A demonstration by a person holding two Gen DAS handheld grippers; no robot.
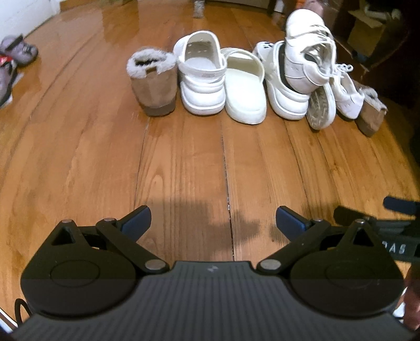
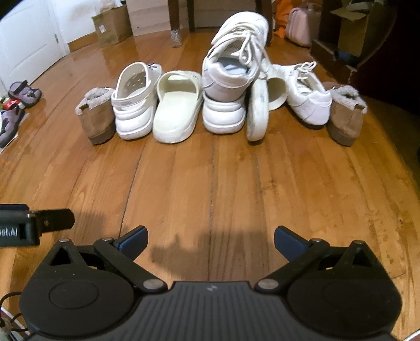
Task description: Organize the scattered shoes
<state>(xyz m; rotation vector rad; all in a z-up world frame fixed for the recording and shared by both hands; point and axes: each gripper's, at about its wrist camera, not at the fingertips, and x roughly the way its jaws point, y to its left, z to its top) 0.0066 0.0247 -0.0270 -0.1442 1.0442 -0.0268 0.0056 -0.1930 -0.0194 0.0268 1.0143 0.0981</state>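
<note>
Both grippers, left (image 1: pixel 213 219) and right (image 2: pixel 210 240), hang spread wide and empty over the near floor (image 2: pixel 183 183); the shoes (image 2: pixel 173 110) crowd a far row, one sneaker (image 2: pixel 236 57) stacked on a clog (image 2: pixel 223 115).

A shiny brown wooden floor (image 2: pixel 210 178) was laid in long boards. A white door (image 2: pixel 29 44) was seen at the far left. Cardboard boxes (image 2: pixel 111 25) were set by the wall, and dark furniture (image 2: pixel 367 52) was placed on the right.
</note>
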